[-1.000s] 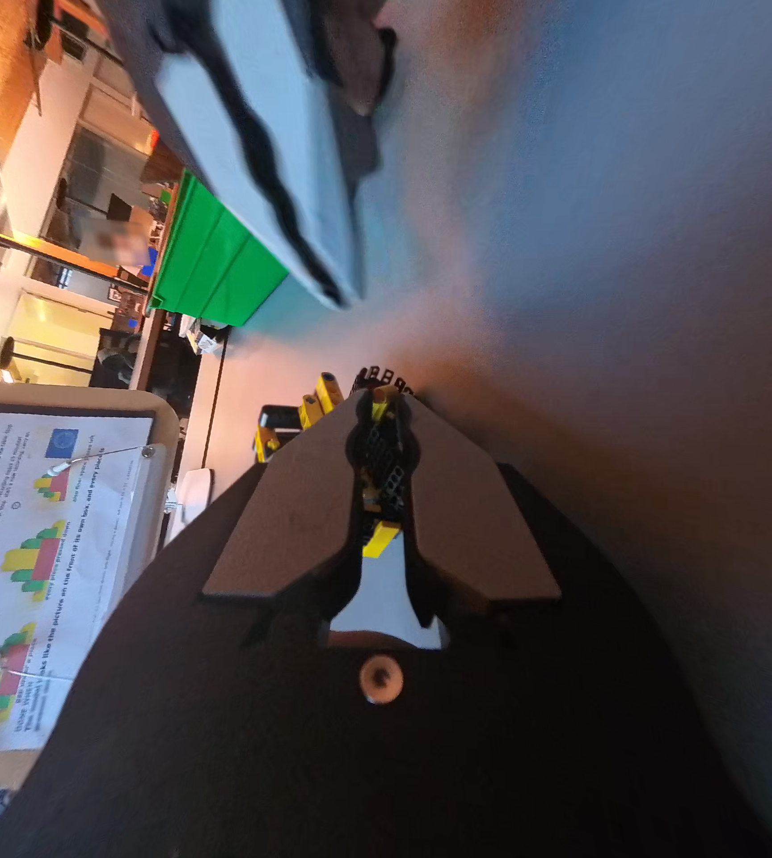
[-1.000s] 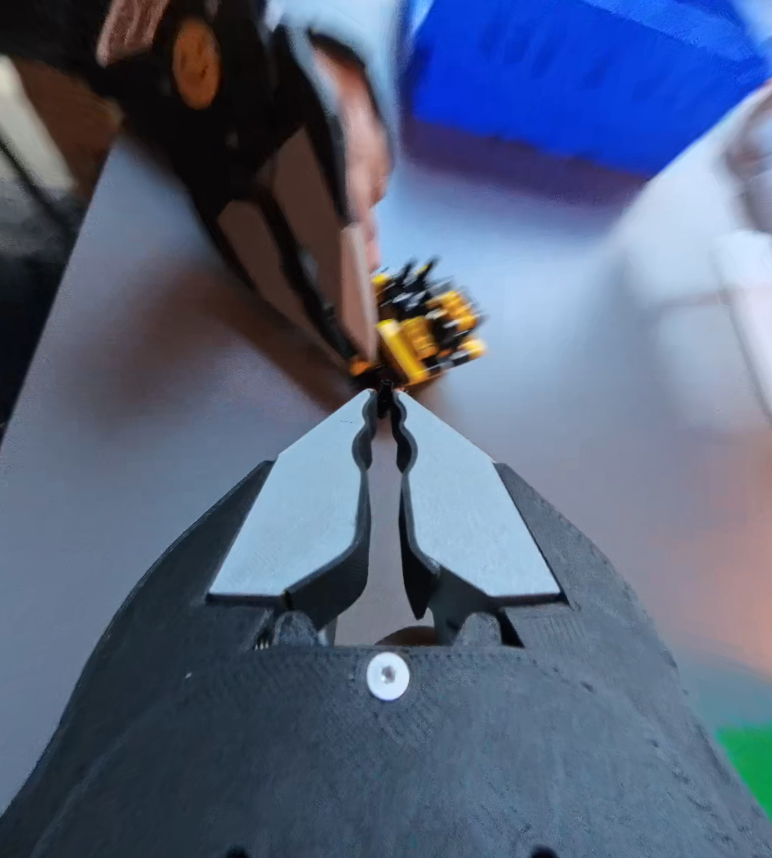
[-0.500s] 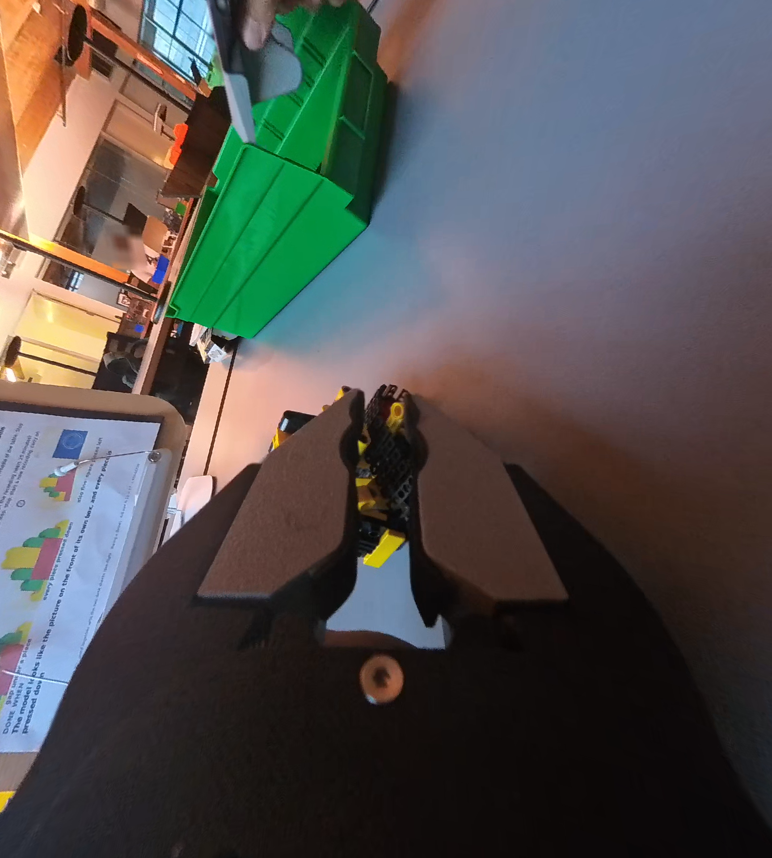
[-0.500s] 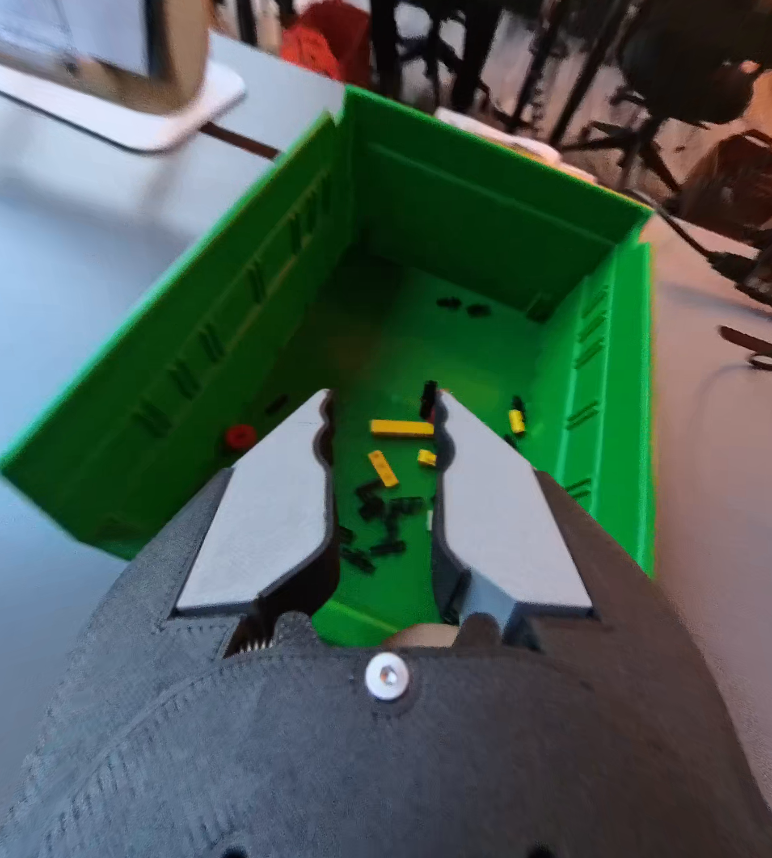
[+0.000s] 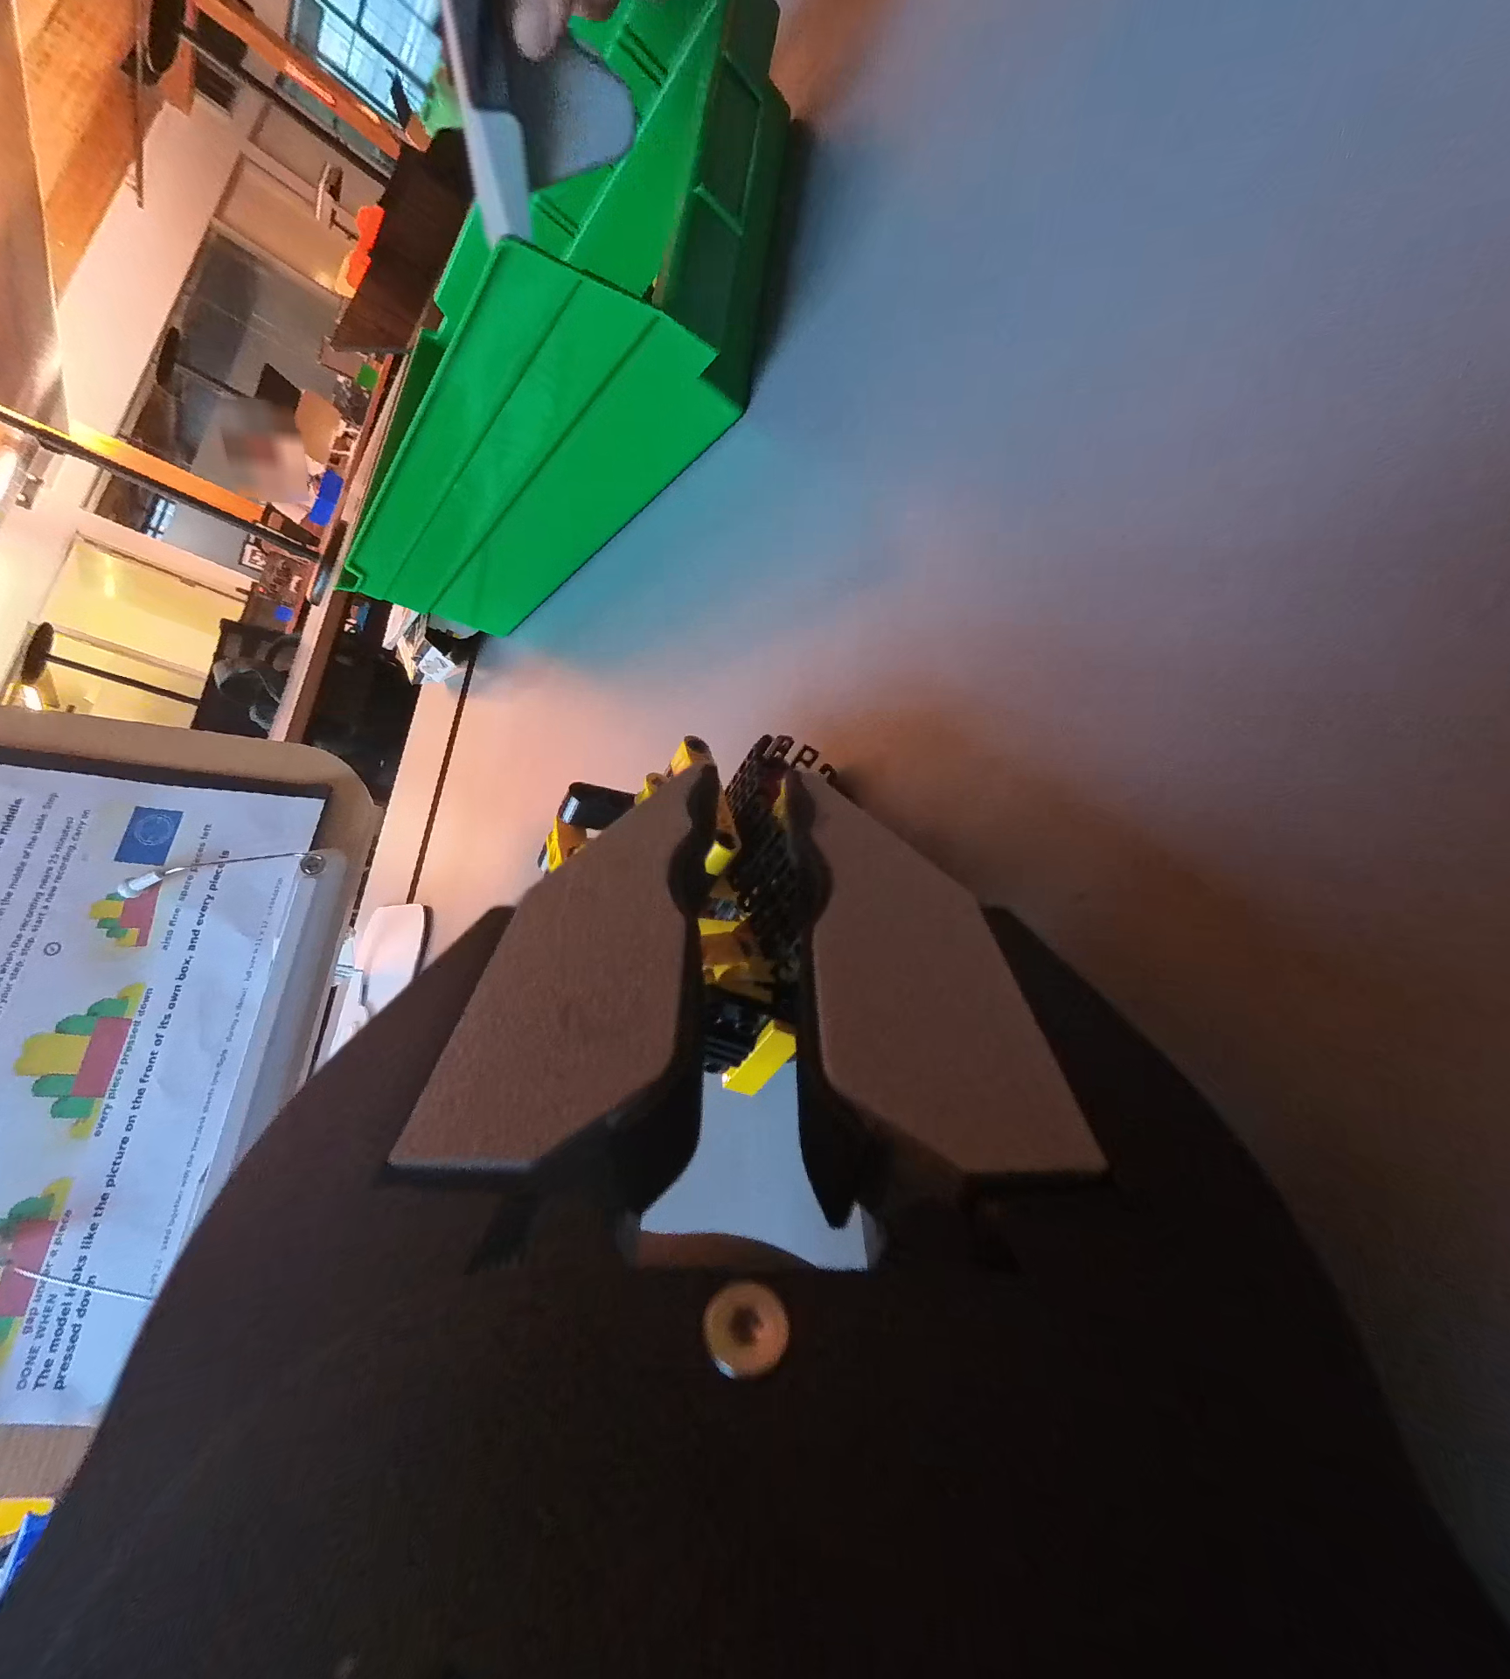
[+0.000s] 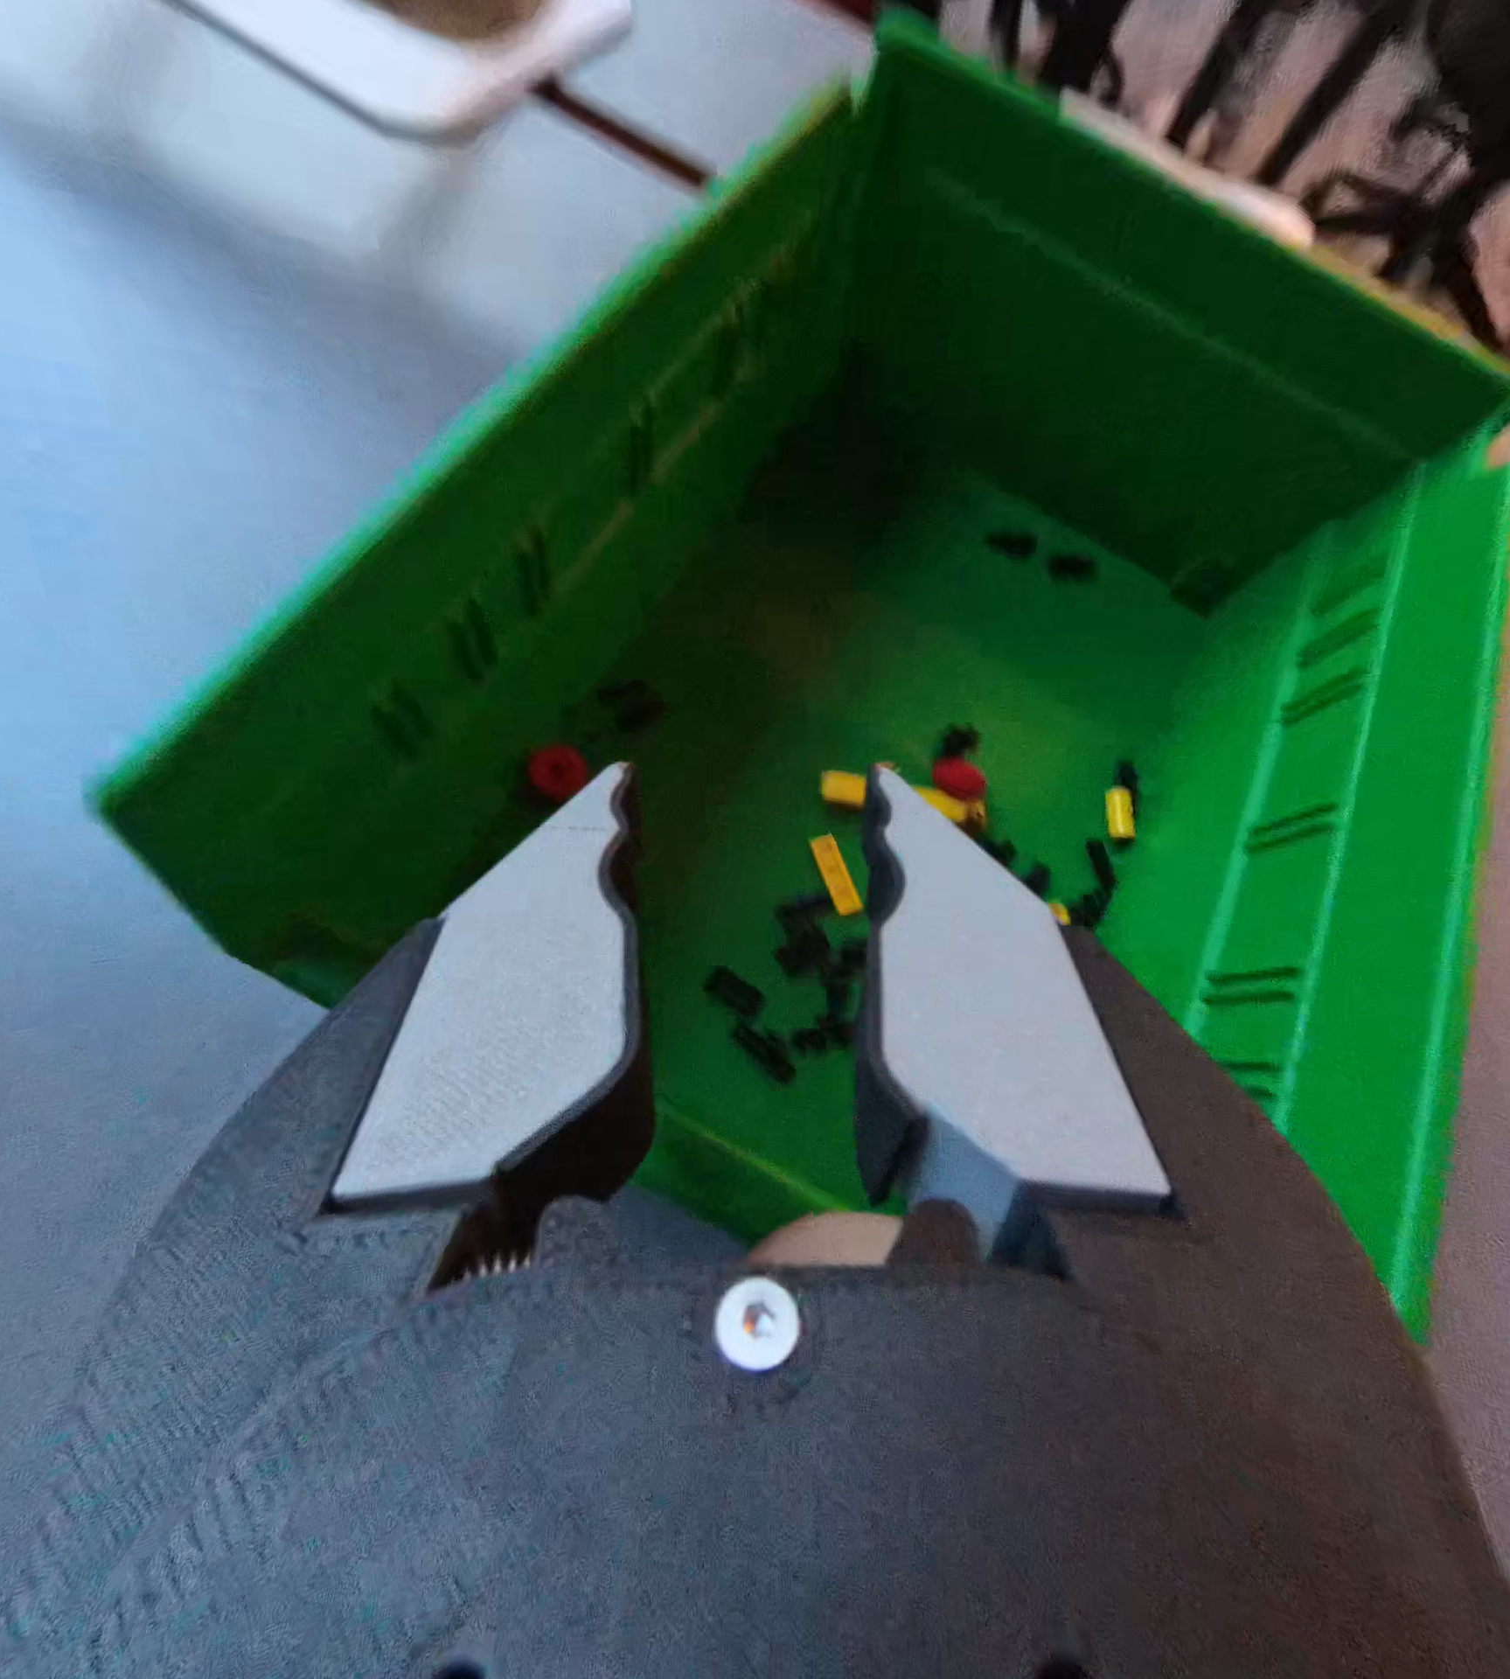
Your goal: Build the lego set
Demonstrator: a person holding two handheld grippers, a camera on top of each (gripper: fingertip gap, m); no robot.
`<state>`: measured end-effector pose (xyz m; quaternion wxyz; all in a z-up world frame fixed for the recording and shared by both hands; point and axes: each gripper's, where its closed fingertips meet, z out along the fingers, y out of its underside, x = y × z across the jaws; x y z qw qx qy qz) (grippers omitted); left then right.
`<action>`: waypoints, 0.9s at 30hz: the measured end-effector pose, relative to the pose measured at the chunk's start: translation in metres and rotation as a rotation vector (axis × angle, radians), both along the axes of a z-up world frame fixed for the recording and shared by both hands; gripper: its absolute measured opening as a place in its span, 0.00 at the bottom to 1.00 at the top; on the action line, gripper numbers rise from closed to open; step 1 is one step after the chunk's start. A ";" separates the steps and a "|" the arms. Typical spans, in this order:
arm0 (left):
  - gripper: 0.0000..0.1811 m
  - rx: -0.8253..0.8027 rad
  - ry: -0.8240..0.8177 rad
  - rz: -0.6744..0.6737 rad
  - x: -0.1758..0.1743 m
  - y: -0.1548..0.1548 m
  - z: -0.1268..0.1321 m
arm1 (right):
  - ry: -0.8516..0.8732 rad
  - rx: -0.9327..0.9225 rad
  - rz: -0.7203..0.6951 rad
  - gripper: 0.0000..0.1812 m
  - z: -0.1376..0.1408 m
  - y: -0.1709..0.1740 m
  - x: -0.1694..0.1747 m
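My left gripper (image 5: 751, 781) is shut on a black and yellow lego model (image 5: 755, 918) held against the grey table (image 5: 1187, 454). My right gripper (image 6: 746, 781) is open and empty, hovering over the open green bin (image 6: 478, 581). Inside the bin lie loose pieces: a yellow plate (image 6: 834, 872), a red round piece (image 6: 556, 770), several small black pieces (image 6: 787, 981) and more yellow pieces (image 6: 1119, 811). In the left wrist view the green bin (image 5: 551, 409) stands farther off, with the right gripper (image 5: 533, 109) over it.
An instruction sheet on a board (image 5: 79, 1072) stands at the left of the left wrist view. A white stand base (image 6: 424, 64) lies on the table behind the bin. Chairs and room furniture show beyond the table edge.
My right gripper left the model, swung over to the green bin and opened wider. My left gripper kept hold of the model and turned it slightly.
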<state>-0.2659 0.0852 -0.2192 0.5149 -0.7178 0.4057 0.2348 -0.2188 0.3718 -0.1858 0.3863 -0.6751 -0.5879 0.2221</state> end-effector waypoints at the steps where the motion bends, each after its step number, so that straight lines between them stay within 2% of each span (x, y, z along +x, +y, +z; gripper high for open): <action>1: 0.06 -0.001 -0.001 0.003 -0.001 0.000 0.000 | -0.099 0.027 -0.036 0.28 -0.015 0.008 0.008; 2: 0.06 0.000 -0.004 0.002 -0.001 0.000 0.000 | -0.135 0.032 -0.070 0.24 -0.021 0.015 0.011; 3: 0.06 -0.002 -0.007 0.000 0.000 0.000 0.000 | -0.089 0.023 -0.081 0.28 -0.012 0.016 0.007; 5: 0.07 0.001 -0.002 -0.001 0.000 0.000 0.000 | 0.126 0.033 -0.063 0.24 0.024 0.009 -0.002; 7: 0.07 0.015 -0.008 -0.013 0.001 -0.001 0.004 | 0.317 0.061 -0.056 0.30 0.060 0.003 -0.003; 9: 0.09 0.009 -0.044 -0.040 0.005 -0.005 0.009 | 0.407 0.093 -0.006 0.31 0.080 -0.011 -0.007; 11: 0.12 -0.017 -0.131 -0.122 0.015 -0.016 0.017 | 0.490 0.119 0.082 0.31 0.094 -0.036 -0.014; 14: 0.11 -0.033 -0.297 -0.112 0.003 -0.025 0.036 | 0.596 0.094 0.328 0.29 0.104 -0.109 -0.032; 16: 0.11 -0.111 -0.394 -0.104 -0.005 -0.033 0.036 | 0.590 0.038 0.569 0.24 0.095 -0.173 -0.041; 18: 0.05 -0.201 -0.459 -0.137 -0.002 -0.042 0.029 | 0.497 -0.039 0.810 0.21 0.071 -0.233 -0.041; 20: 0.01 -0.251 -0.464 -0.156 0.003 -0.046 0.022 | 0.362 -0.048 0.930 0.19 0.040 -0.267 -0.042; 24: 0.01 -0.355 -0.454 -0.021 -0.011 -0.041 -0.001 | 0.153 0.060 0.952 0.22 -0.016 -0.280 -0.052; 27: 0.03 -0.429 -0.488 0.047 -0.014 -0.040 -0.015 | 0.041 0.113 0.926 0.18 -0.043 -0.271 -0.056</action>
